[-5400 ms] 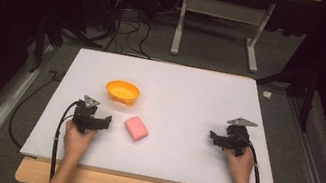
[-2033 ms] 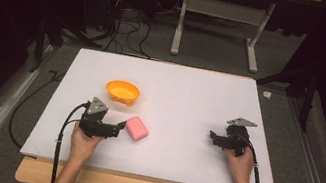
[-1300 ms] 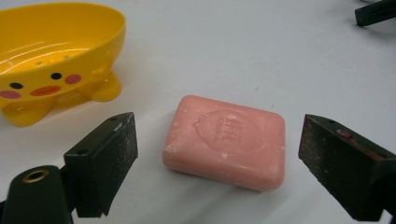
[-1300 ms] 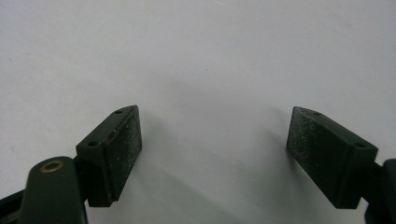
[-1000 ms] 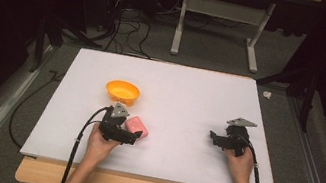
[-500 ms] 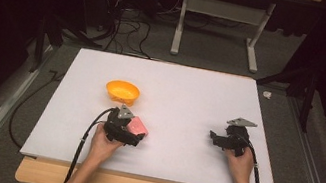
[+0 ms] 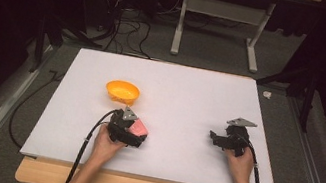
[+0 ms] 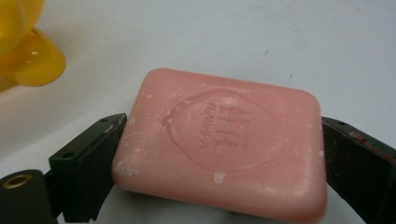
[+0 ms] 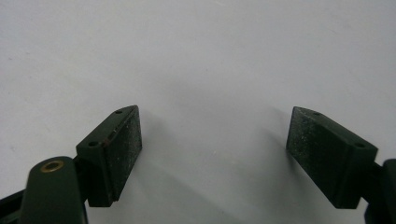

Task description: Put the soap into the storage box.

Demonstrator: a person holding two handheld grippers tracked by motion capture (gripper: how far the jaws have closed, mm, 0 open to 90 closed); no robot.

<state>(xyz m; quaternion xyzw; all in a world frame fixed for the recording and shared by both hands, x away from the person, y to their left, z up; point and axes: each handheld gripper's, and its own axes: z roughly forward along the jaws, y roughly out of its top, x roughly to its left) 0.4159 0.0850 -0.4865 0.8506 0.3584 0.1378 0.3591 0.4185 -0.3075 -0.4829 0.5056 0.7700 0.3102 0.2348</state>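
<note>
We see the left hand-held gripper [image 7: 135, 135] has slid right from the bench's [image 7: 191, 91] left edge and now has its jaws pressed on both ends of the pink soap [image 8: 222, 142], which lies flat at the bench's 7 o'clock. Orange bowl [image 7: 123, 92] sits near, at 11 o'clock from soap. Right hand-held gripper [image 9: 212, 156] unmoved, jaws wide apart, nothing between them.
</note>
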